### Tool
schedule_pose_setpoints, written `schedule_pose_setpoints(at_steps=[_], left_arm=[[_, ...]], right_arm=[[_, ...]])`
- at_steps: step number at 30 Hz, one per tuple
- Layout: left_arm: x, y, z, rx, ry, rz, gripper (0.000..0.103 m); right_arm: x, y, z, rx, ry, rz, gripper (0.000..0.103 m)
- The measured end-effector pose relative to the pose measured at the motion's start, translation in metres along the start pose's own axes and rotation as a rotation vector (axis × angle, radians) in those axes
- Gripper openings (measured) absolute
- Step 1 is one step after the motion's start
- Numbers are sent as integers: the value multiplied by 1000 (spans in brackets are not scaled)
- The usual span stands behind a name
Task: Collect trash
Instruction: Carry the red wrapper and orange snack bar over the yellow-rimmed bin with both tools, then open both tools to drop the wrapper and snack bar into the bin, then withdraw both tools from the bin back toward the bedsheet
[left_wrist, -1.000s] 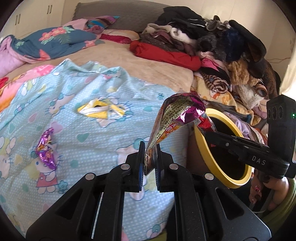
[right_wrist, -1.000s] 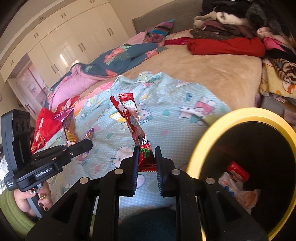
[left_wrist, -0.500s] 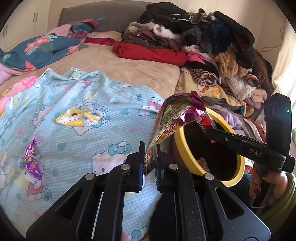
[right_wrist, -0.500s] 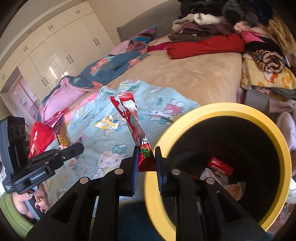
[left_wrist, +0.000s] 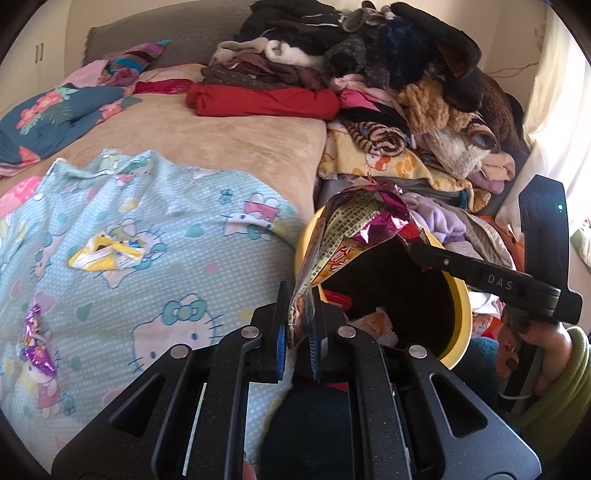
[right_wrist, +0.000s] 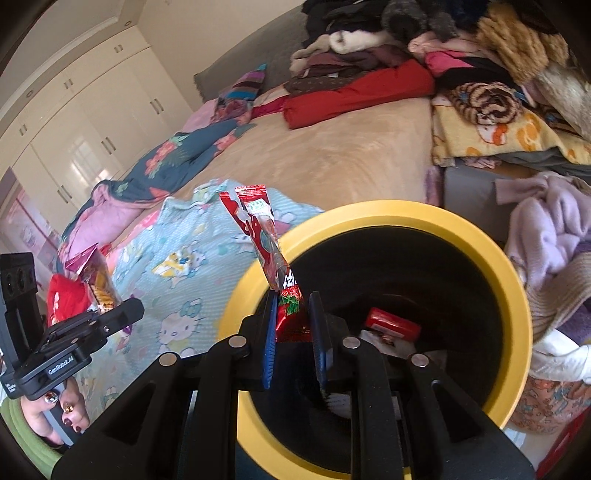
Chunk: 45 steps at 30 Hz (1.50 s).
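My left gripper (left_wrist: 298, 332) has its jaws parted, with a crumpled purple-and-orange snack bag (left_wrist: 354, 236) standing between them at the near rim of the yellow-rimmed bin (left_wrist: 461, 317). My right gripper (right_wrist: 293, 332) has its jaws spread apart over the bin (right_wrist: 517, 295); a red candy wrapper (right_wrist: 266, 243) stands loose between them, touching the left pad. The bin holds a red packet (right_wrist: 393, 325) and pale wrappers. A yellow wrapper (left_wrist: 107, 251) and a purple foil wrapper (left_wrist: 35, 343) lie on the blue Hello Kitty sheet (left_wrist: 177, 280).
A beige blanket (left_wrist: 221, 133) covers the bed behind the sheet. A tall pile of clothes and plush (left_wrist: 406, 85) stands at the back right. White wardrobes (right_wrist: 85, 122) line the far wall. Lilac clothes (right_wrist: 546, 229) lie beside the bin.
Both grippers moved right, from over the sheet to the bin. The right gripper's jaws opened and loosened the red wrapper; the left jaws widened around the snack bag.
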<state>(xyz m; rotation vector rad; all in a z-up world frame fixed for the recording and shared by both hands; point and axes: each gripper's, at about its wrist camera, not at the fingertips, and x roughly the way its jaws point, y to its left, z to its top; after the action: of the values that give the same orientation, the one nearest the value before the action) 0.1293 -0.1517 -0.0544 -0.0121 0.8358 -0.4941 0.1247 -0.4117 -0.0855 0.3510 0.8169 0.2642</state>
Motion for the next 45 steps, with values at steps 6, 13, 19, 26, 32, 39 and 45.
schedule_pose_setpoints(at_steps=[6, 13, 19, 26, 32, 39, 45], left_arm=[[12, -18, 1, 35, 22, -22, 5], [32, -43, 3, 68, 65, -48, 5], [55, -59, 8, 79, 109, -56, 11], [49, -55, 14, 53, 46, -38, 81], [22, -29, 12, 7, -69, 42, 92], [-7, 2, 11, -39, -166, 162, 92], [-28, 36, 6, -112, -208, 226, 92]], right_arm=[[-7, -26, -2, 62, -1, -35, 17], [-9, -48, -4, 129, 3, -66, 17], [-15, -64, -3, 177, -10, -107, 25], [-23, -63, 1, 174, -49, -134, 51], [-25, -38, 7, 99, -99, -116, 62], [-21, 7, 16, -21, -136, -56, 69], [-4, 48, 18, -115, -109, -11, 69]])
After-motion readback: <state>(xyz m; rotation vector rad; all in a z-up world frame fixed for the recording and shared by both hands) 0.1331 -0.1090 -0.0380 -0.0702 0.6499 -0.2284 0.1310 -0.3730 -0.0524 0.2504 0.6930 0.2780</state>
